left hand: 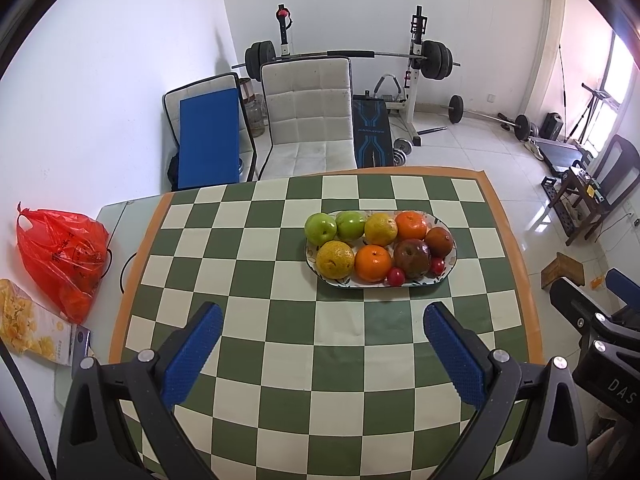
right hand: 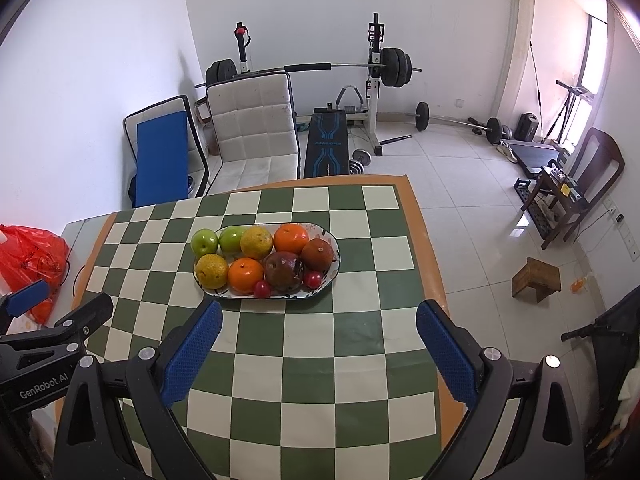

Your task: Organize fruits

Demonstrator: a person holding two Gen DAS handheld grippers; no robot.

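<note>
Both sets of jaws wide open, empty, hovering over the checkered tabletop [left hand: 280, 360]. Fruit plate [left hand: 451, 261] ahead, long axis crosswise: slightly right of the left gripper [left hand: 322, 350], left of the right gripper [right hand: 318, 346]. Neither clearly nearer.

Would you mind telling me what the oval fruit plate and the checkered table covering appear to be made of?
The plate looks like glazed ceramic: a white, smooth rim with a small painted pattern, though melamine is possible. The checkered covering looks like a thin vinyl or oilcloth sheet: it lies flat, with a faint sheen and a printed orange border.
</note>
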